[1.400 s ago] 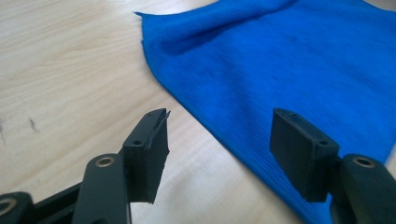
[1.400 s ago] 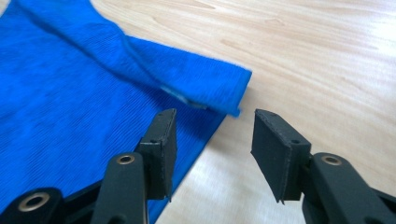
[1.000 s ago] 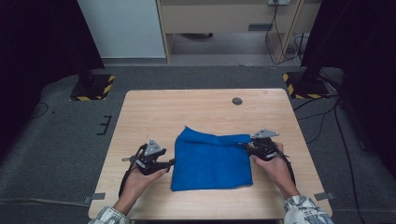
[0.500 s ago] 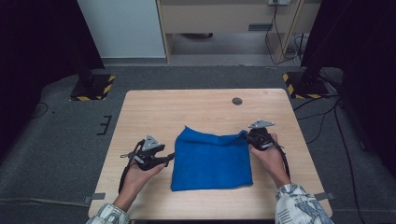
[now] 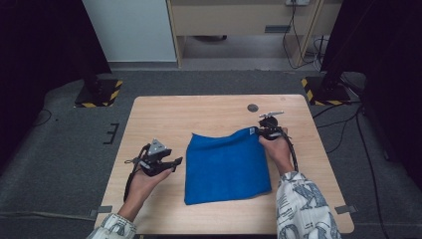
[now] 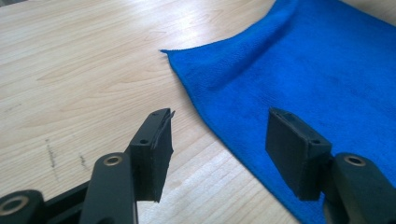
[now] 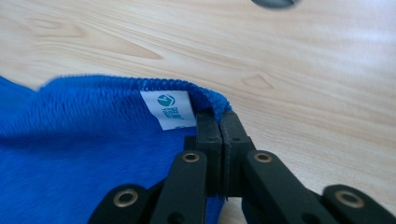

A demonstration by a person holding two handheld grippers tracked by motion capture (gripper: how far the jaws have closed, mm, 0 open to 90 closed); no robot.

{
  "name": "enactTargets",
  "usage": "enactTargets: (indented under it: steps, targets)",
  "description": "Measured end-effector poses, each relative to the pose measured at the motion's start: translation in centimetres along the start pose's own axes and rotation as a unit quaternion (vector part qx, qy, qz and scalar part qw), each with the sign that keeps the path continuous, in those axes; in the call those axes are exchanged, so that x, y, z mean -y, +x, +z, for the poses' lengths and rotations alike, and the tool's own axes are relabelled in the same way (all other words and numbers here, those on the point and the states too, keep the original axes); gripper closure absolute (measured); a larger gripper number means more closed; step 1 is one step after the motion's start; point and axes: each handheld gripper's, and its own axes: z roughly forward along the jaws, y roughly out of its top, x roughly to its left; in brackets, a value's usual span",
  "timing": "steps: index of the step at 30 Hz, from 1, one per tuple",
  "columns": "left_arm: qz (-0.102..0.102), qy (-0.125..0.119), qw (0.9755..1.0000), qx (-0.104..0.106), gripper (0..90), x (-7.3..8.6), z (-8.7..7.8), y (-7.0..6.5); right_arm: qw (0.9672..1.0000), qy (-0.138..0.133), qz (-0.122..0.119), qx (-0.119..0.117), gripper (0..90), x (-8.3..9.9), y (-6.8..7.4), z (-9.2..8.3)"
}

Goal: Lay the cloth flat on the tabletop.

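The blue cloth lies flat in the middle of the worktop, and only its far right corner is lifted. The right hand-held gripper is clamped on that corner, just beside the white label. The bite looks thin, at the very hem, so I think the cloth can slip out if it is pulled fast. The left hand-held gripper has its jaws apart, just beside the cloth's left edge, holding nothing. No container is on the worktop.
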Motion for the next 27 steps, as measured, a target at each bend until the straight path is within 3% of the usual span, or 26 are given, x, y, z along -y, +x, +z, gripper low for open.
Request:
enactTargets:
  steps: [2,4,6,9,12,18,22,27]
  targets:
    - [-0.001,0.001,1.0000,-0.003,41.1,0.0,0.0,0.2,1.0000,0.002,0.006,0.003,84.7,0.0,-0.1,0.2]
    - [-0.003,0.001,1.0000,-0.005,40.9,0.1,0.0,0.4,0.9998,0.002,0.013,0.013,72.8,0.2,-0.3,0.3]
    - [-0.002,0.004,1.0000,-0.009,40.7,0.2,0.1,0.5,0.9998,-0.003,0.012,0.015,62.7,0.4,-0.5,0.0]
    - [0.001,0.008,0.9999,-0.014,40.4,0.3,0.2,0.4,0.9999,-0.002,0.008,0.015,55.6,0.5,-0.7,-0.3]
    - [0.003,0.007,0.9999,-0.014,40.0,0.1,0.4,0.1,0.9997,-0.019,-0.002,0.013,47.3,1.0,-0.8,-0.8]
    - [0.008,0.012,0.9998,-0.012,39.3,0.1,0.8,-0.3,0.9998,-0.012,-0.014,-0.002,40.3,2.3,0.3,-1.2]
    - [0.010,0.017,0.9997,-0.011,39.0,0.2,1.1,-0.5,0.9995,-0.003,-0.030,0.006,38.2,3.1,0.8,-1.2]
    - [0.008,0.017,0.9997,-0.015,38.9,0.2,1.3,-0.5,0.9992,-0.002,-0.032,0.024,38.1,4.0,0.9,-1.7]
